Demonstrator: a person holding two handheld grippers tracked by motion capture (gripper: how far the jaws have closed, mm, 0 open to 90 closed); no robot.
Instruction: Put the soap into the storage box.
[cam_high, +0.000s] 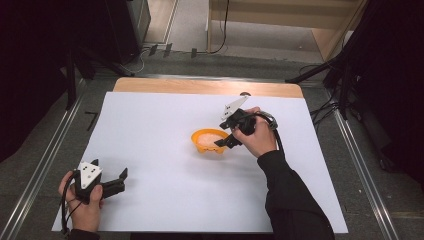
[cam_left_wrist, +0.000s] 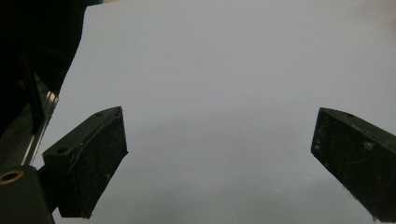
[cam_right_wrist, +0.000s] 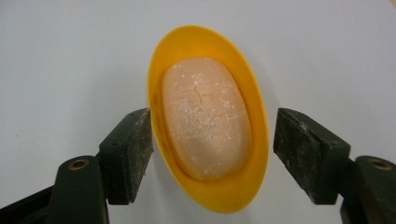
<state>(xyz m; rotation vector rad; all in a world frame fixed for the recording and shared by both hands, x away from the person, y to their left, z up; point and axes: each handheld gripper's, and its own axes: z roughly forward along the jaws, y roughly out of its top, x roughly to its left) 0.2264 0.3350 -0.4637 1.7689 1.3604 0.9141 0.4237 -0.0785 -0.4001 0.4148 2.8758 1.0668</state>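
1. High view: two grippers, one dish and one soap are counted on the white sheet (cam_high: 165, 150) that covers the table (cam_high: 200, 86). The orange dish (cam_high: 202, 146) is seen near the middle of the sheet, with the pale soap (cam_high: 210, 139) lying in it. The right gripper (cam_high: 224, 142) is held by the right hand (cam_high: 260, 136) at the dish's right side, its jaws lowered over the rim; part of the dish is hidden by them. The left gripper (cam_high: 111, 172) is held by the left hand (cam_high: 84, 206) at the near left corner of the sheet, well apart from the dish, with its jaws spread. Dark stands and cables are seen on the floor around the table.

2. Left gripper view: the two black jaws of the left gripper (cam_left_wrist: 219, 154) are shown wide apart, with bare sheet (cam_left_wrist: 224, 70) between them. The table's edge rail is glimpsed at the left.

3. Right gripper view: the right gripper (cam_right_wrist: 212, 156) is shown with its jaws apart, one on either side of the dish (cam_right_wrist: 160, 60). The left jaw is seen at or just beside the dish's wall; a gap is left at the right jaw. One soap (cam_right_wrist: 205, 119), cracked and speckled white, is held in the dish.
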